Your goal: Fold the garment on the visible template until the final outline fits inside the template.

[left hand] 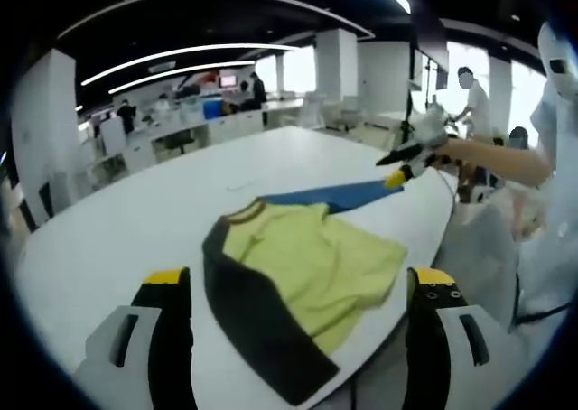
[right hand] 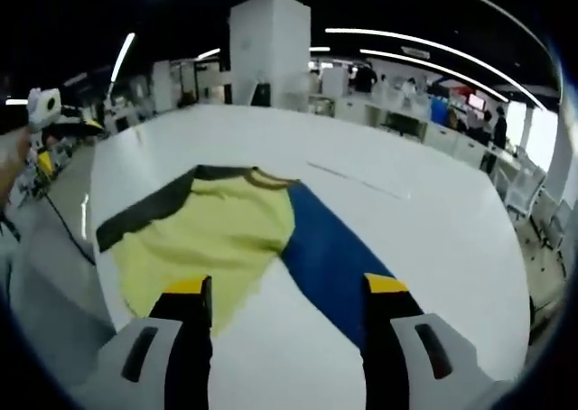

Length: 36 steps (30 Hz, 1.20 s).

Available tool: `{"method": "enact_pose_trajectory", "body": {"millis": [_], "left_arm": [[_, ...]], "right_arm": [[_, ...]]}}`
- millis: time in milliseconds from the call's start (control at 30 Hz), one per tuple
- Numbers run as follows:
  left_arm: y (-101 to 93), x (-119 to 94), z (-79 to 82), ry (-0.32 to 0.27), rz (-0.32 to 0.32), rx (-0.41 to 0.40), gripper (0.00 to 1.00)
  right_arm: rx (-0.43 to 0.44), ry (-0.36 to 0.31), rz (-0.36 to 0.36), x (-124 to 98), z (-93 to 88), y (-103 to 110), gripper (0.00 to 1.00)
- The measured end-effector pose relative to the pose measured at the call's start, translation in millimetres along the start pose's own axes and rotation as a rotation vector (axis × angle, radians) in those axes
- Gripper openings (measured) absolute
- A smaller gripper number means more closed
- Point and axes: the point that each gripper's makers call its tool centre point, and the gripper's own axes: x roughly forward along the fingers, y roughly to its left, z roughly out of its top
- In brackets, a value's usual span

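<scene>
Left tongs: jaws wide, empty.
Right tongs: jaws wide, empty.
Risk: yellow shirt overhangs my counter edge at 9 o'clock; careless folding drags it off.

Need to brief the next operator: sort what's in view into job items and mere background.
Job:
garment with blue sleeve and dark sleeve
white table
left gripper, right gripper, both open

Background:
office desks
white pillar
</scene>
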Motion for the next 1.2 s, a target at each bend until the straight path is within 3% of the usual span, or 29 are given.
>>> {"method": "enact_pose_trajectory", "body": {"millis": [400, 667, 1200], "left_arm": [[2.2, -3.1, -2.3, 0.000, 0.003, 0.000, 0.96], [1.5, -2.6, -1.1, -0.008, -0.005, 0.001, 0.96], [2.3, -4.0, -5.6, -0.007, -0.010, -0.010, 0.96]], "right_arm": [[-0.067, -0.077, 0.058, -20.2, 33.3, 45.7, 0.81], [-0.130, -0.104, 0.064, -31.1, 52.7, 60.1, 0.92], [-0.133, -0.097, 0.099, -39.6, 52.3, 83.3, 1.00]]}}
